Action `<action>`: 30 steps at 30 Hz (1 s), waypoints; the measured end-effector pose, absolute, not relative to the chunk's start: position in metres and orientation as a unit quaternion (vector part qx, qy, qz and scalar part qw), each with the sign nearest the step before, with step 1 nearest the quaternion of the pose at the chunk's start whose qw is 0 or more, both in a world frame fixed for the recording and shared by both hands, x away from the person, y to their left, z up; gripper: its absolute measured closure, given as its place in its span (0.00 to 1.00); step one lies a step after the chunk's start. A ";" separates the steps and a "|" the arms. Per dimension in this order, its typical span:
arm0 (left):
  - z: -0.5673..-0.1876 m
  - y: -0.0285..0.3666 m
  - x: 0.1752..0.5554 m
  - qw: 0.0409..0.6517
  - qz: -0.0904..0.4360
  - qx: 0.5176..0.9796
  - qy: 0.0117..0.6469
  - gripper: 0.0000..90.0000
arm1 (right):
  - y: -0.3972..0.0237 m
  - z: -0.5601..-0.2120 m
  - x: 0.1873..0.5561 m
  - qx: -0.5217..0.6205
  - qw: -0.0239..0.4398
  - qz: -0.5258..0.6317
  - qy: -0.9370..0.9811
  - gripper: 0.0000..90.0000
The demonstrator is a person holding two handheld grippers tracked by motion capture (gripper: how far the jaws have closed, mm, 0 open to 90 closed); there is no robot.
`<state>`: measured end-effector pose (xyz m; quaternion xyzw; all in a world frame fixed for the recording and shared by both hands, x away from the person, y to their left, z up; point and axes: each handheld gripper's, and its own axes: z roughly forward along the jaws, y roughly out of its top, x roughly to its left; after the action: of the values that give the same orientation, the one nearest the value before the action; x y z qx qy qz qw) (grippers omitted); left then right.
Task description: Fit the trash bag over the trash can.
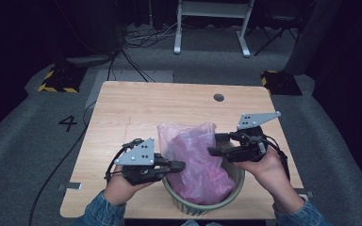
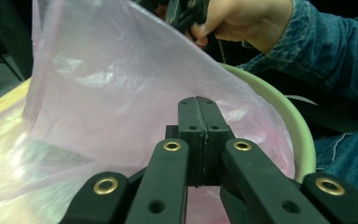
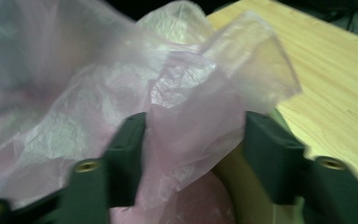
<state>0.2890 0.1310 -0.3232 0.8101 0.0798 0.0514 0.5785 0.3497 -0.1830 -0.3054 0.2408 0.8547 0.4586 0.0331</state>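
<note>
A thin pink plastic bag [image 1: 198, 155] sits in a pale green round bin [image 1: 193, 208] near the table's front edge, its top bunched up above the rim. My left gripper [image 1: 181, 165] is at the bag's left side, over the bin's rim. In the left gripper view the left gripper [image 2: 198, 100] has its jaws pressed together at the bag's film [image 2: 121, 84]. My right gripper [image 1: 214, 144] is at the bag's right side. In the right gripper view the right gripper [image 3: 193, 126] stands open, with loose film [image 3: 182, 84] hanging between the jaws and neither pad pressing on it.
The bin stands on a light wooden table [image 1: 169, 101] with a round grommet hole [image 1: 218, 97] at the back. The bin's rim [image 2: 298, 130] curves past the left jaws, with the person's other hand [image 2: 233, 18] beyond. Cables lie on the floor behind the table.
</note>
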 end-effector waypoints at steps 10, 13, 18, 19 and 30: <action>-0.297 0.162 0.291 0.582 0.120 0.796 0.113 0.76 | -0.171 -0.300 0.331 0.126 0.111 0.450 0.877 0.98; -0.287 0.168 0.296 0.595 0.125 0.784 0.120 0.68 | -0.171 -0.300 0.325 0.114 0.120 0.449 0.878 0.98; -0.279 0.163 0.311 0.597 0.133 0.783 0.110 0.55 | -0.171 -0.300 0.320 0.104 0.119 0.448 0.880 0.98; -0.279 0.160 0.316 0.597 0.133 0.784 0.108 0.51 | -0.171 -0.300 0.319 0.103 0.119 0.448 0.880 0.98; -0.269 0.127 0.353 0.603 0.099 0.787 0.083 0.46 | -0.165 -0.300 0.319 0.099 0.118 0.444 0.883 0.97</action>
<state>0.3532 0.1269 -0.2686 0.7872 0.0828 0.0990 0.6030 0.3192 -0.1645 -0.3001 0.0991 0.8825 0.4443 0.1179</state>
